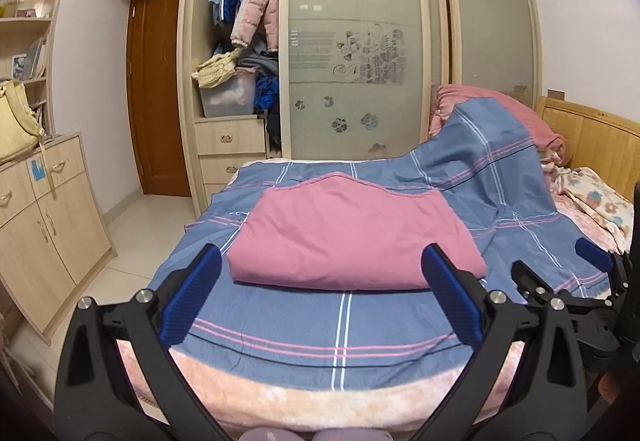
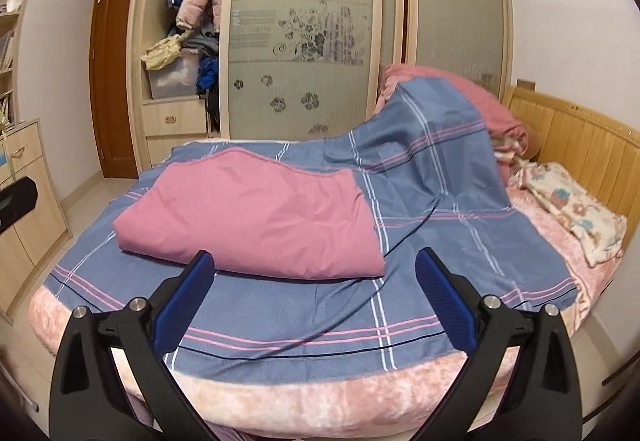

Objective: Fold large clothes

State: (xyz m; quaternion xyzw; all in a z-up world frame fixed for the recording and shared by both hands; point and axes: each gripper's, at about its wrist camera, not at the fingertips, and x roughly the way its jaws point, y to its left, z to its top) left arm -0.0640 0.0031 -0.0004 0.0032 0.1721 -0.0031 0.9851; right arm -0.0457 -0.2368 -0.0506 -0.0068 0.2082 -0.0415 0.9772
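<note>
A pink cloth (image 1: 352, 233) lies folded into a thick rectangle in the middle of the bed, on a blue plaid sheet (image 1: 320, 329). My left gripper (image 1: 322, 253) hangs open above the bed's near edge with nothing between its blue pads, and the fold's near edge shows between the fingers. The right gripper (image 1: 556, 261) is beside it at the right. In the right wrist view the folded pink cloth (image 2: 256, 217) sits ahead and left on the plaid sheet (image 2: 304, 317). My right gripper (image 2: 316, 257) is open and empty, short of the cloth's right corner.
The plaid sheet rises over a pink quilt heap (image 1: 516, 113) at the far right. A floral blanket (image 2: 572, 217) lies by the wooden headboard (image 2: 580, 145). Behind the bed stands a wardrobe (image 1: 352, 53) with hanging clothes. A low cabinet (image 1: 44, 209) stands at the left.
</note>
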